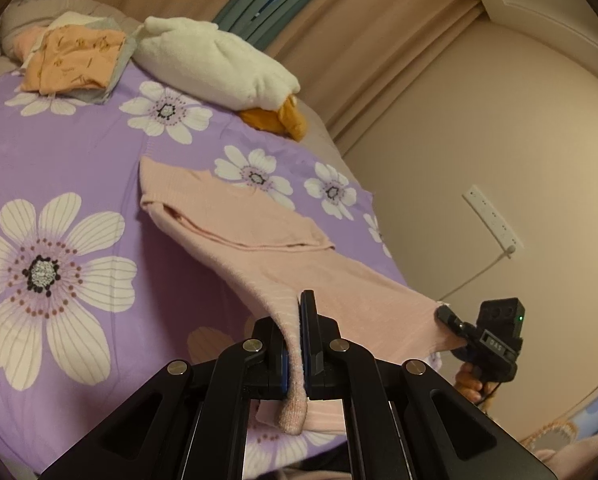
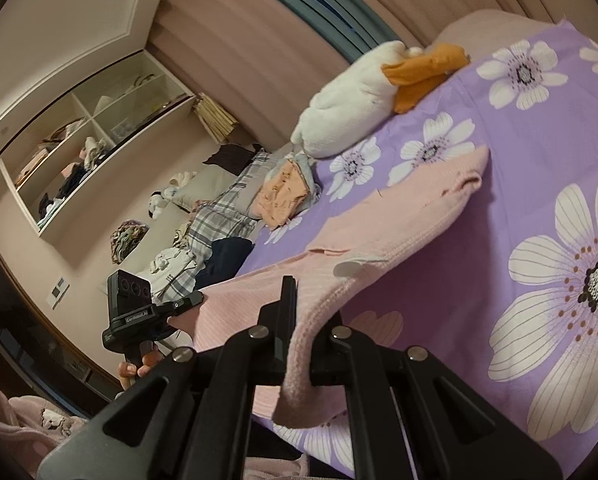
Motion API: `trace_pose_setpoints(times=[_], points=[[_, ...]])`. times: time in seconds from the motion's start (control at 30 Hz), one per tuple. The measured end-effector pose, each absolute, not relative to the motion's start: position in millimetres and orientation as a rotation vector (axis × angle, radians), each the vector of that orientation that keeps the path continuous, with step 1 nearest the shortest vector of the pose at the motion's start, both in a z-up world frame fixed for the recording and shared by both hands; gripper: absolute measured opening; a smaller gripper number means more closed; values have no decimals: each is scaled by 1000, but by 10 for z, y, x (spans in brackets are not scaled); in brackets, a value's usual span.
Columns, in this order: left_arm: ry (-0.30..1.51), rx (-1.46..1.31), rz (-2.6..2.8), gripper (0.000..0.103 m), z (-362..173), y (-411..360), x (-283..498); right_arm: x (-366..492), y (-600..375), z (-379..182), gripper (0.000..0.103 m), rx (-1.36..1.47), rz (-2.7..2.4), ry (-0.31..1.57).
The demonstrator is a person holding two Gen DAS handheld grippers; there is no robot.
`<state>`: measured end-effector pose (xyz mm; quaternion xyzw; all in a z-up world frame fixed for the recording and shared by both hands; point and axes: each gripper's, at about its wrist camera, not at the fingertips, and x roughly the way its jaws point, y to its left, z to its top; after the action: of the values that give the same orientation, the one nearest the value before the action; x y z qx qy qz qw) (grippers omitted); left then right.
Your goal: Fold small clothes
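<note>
Left claw [image 1: 295, 344]: closed down on a pinch of the pink knit top [image 1: 259, 236], bottom centre of the left wrist view; a tail of hem hangs out below the pads. Right claw [image 2: 303, 344]: also clamped on the same garment, bottom centre of the right wrist view, with a thick roll of knit draped over one finger. I can see the right claw from the left camera at lower right, nipping the far hem corner.

Between the two claws the hem edge is lifted off the bed and spans as a slack sheet. The upper half of the top, sleeve folded across it, lies on the purple flowered bedsheet [image 1: 79, 152] at mid-frame.

Handling, my read:
- Light, soft, ribbed knit. No stiffness; it sags wherever it is unsupported.
- Stretchy, so a pull may lengthen the hem before the body follows. Keep tension even on both sides.
- Not slippery; the grip looks secure. Not fragile, though the loose knit could snag.
- Best holds are the two hem corners. The left pinch sits inboard of the edge and has bunched fabric.

Further out: a folded orange garment [image 1: 75, 62] at upper left, a white plush duck [image 1: 215, 64] beside it toward the curtain.
</note>
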<state>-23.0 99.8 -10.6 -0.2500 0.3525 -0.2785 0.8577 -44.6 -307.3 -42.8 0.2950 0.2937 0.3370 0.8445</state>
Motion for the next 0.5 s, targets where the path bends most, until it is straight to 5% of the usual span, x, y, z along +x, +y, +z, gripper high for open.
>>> trace_pose_setpoints(times=[0.5], points=[[678, -546, -576, 2, 131, 1162, -421, -781, -3111, -50, 5, 567, 769, 502]])
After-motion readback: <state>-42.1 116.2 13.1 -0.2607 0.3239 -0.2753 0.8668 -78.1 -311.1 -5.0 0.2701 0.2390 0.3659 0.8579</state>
